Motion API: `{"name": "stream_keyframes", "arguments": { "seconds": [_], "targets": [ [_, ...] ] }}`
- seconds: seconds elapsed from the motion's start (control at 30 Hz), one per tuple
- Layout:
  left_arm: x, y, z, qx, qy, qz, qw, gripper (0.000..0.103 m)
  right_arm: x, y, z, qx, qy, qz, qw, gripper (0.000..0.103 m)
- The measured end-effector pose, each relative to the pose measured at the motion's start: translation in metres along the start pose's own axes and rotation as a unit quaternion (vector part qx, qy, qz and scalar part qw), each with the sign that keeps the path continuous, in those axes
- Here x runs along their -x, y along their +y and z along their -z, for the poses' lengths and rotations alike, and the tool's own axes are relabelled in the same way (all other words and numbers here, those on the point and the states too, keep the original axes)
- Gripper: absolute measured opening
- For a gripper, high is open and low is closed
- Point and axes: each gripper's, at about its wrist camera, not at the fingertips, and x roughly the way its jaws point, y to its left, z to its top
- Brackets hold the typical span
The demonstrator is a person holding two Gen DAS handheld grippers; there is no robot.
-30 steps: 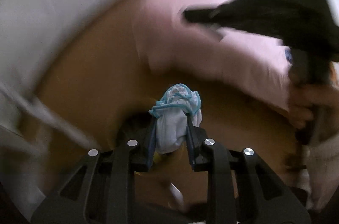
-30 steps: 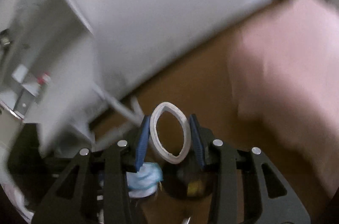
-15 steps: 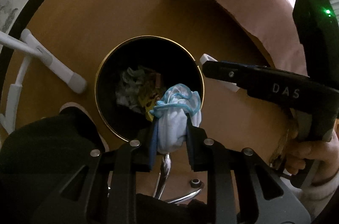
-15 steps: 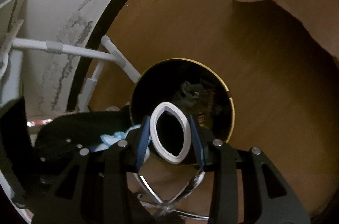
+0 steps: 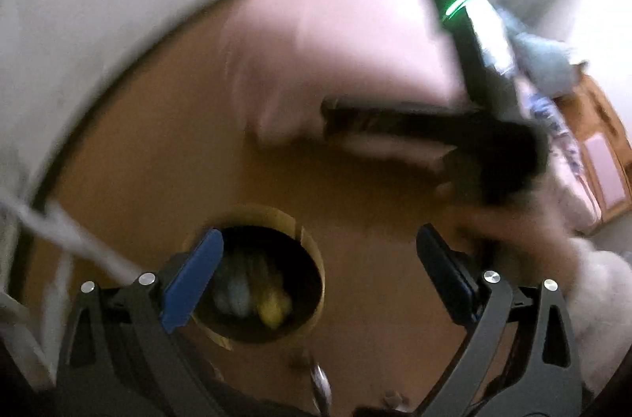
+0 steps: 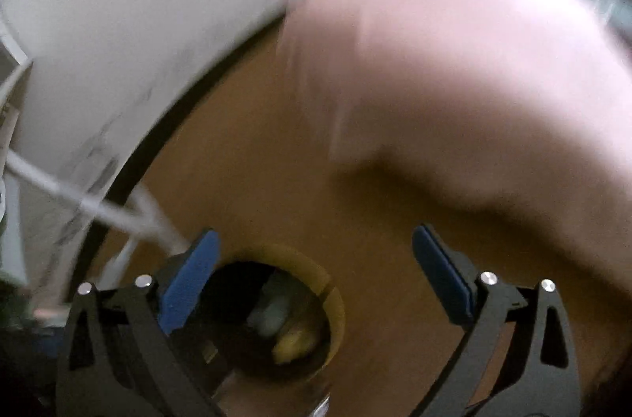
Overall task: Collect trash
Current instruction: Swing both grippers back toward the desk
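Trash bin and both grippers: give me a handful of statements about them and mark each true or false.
1. The left gripper holds a crumpled blue-and-white wad. False: its jaws, which have just been opening, stand wide apart with nothing between them.
2. The trash bin stands on a brown wooden floor. True.
3. The right gripper is clamped on a white ring. False: its jaws have just been opening too and are empty.
4. The bin is empty. False: blurred pale and yellowish trash lies inside it.
5. A pink cloth hangs beyond the bin. True.
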Motion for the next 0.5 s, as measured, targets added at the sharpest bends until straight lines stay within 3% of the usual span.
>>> {"name": "stream_keyframes", "arguments": {
  "seconds": [0.03,0.07,0.1,0.17,0.2,0.23,0.37,0.43,0.5],
  "targets": [
    [0.022,-0.004,-0.008,-0.013,-0.027,-0.002,0.9995,0.096,0.030,0.006,-0.013,0.020,-0.054,0.029,0.998,0.096],
    [0.070,-0.009,-0.022,-0.039,-0.089,-0.020,0.9951,0.096,0.045,0.009,-0.021,0.029,-0.081,0.041,0.995,0.096],
    [0.087,-0.009,-0.027,-0.047,-0.110,-0.034,0.9922,0.096,0.066,0.014,-0.031,0.033,-0.116,0.052,0.991,0.096],
    [0.145,0.003,-0.037,-0.054,-0.175,-0.119,0.9758,0.097,0.096,0.024,-0.045,0.025,-0.161,0.040,0.986,0.096],
    [0.159,0.010,-0.037,-0.048,-0.188,-0.138,0.9712,0.097,0.111,0.032,-0.052,0.018,-0.180,0.017,0.983,0.096],
    [0.185,0.028,-0.038,-0.029,-0.213,-0.174,0.9611,0.097,0.118,0.039,-0.055,0.014,-0.188,0.001,0.982,0.096],
    [0.246,0.103,-0.019,0.068,-0.240,-0.239,0.9383,0.097,0.136,0.100,-0.074,0.010,-0.187,-0.112,0.976,0.096],
    [0.278,0.152,0.007,0.129,-0.247,-0.269,0.9218,0.097,0.139,0.139,-0.077,0.033,-0.181,-0.152,0.971,0.096],
    [0.311,0.205,0.042,0.185,-0.234,-0.322,0.8983,0.097,0.143,0.187,-0.080,0.075,-0.171,-0.192,0.963,0.096]
  ]
}}
